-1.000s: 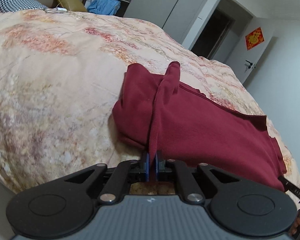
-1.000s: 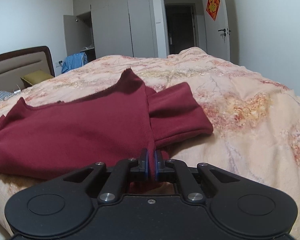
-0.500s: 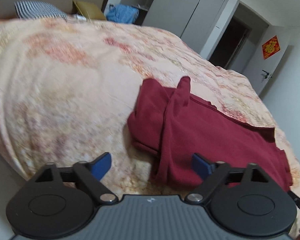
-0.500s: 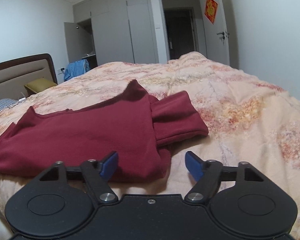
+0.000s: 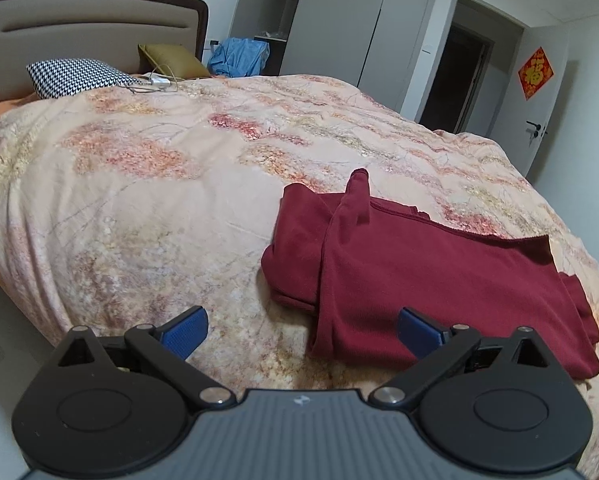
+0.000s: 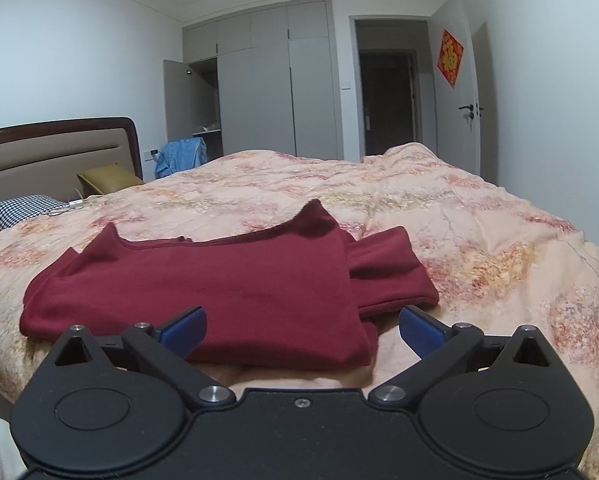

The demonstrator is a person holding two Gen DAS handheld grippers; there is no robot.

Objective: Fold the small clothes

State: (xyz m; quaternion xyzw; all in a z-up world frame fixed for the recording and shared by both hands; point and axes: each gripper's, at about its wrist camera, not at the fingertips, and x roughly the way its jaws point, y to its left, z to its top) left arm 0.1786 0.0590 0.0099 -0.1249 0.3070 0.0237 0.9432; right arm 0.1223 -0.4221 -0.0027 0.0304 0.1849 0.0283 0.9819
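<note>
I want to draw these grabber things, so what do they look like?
Both are black, with two round discs at the bottom and angled arms bearing silver bolts. The left gripper has blue pads and a ribbed grey body. The right gripper has the same blue pads, but a plain black body with one small screw.

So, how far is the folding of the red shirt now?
Done: the red shirt lies on the bed, folded over once, with a sleeve tucked under at each end. In hand: nothing; the left gripper and right gripper have just been opening, and neither grips the cloth. Left: it is still a long strip, so probably one more fold across.
</note>
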